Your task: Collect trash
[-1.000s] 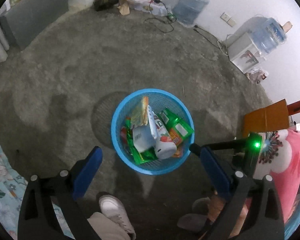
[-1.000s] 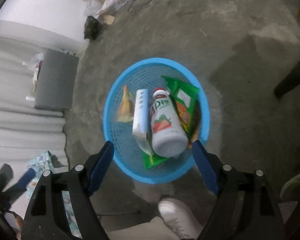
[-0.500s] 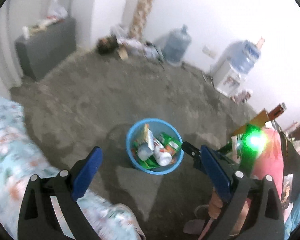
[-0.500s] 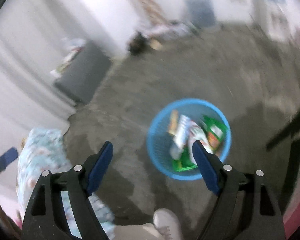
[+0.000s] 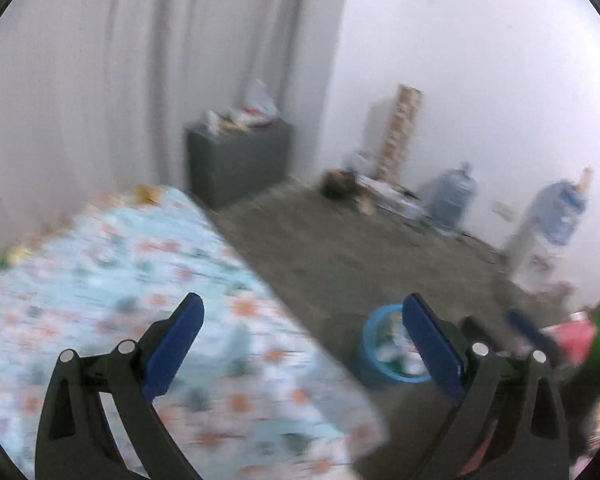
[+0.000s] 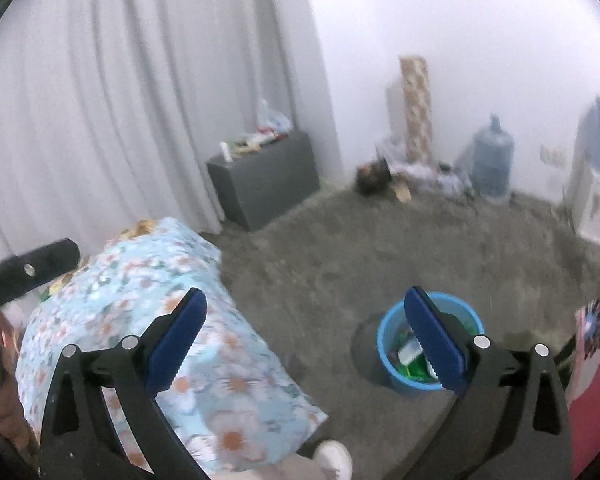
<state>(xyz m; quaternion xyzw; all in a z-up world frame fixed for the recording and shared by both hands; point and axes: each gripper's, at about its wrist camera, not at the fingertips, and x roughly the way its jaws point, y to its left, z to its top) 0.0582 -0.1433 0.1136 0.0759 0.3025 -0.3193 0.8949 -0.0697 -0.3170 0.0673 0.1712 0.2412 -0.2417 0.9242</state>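
A blue mesh basket (image 6: 388, 344) holding wrappers and a white bottle stands on the grey floor, partly behind my right finger in both views; in the left wrist view the basket (image 5: 370, 340) is blurred. My left gripper (image 5: 300, 340) is open and empty, raised over a floral bed cover (image 5: 140, 280). My right gripper (image 6: 306, 332) has its jaws opening wide with nothing between them, high above the floor. Small yellowish items (image 5: 146, 192) lie at the far edge of the bed cover; they are too blurred to tell what they are.
A grey cabinet (image 6: 264, 180) with clutter on top stands by white curtains. Water jugs (image 6: 492, 160), a dispenser (image 6: 592, 184) and a heap of clutter (image 6: 380, 172) line the far wall. A person's white shoe (image 6: 334, 460) is at the bottom.
Both grippers rose and tilted up from right over the basket. The basket shrank to the lower right, and the bed, curtains and far wall came into view.
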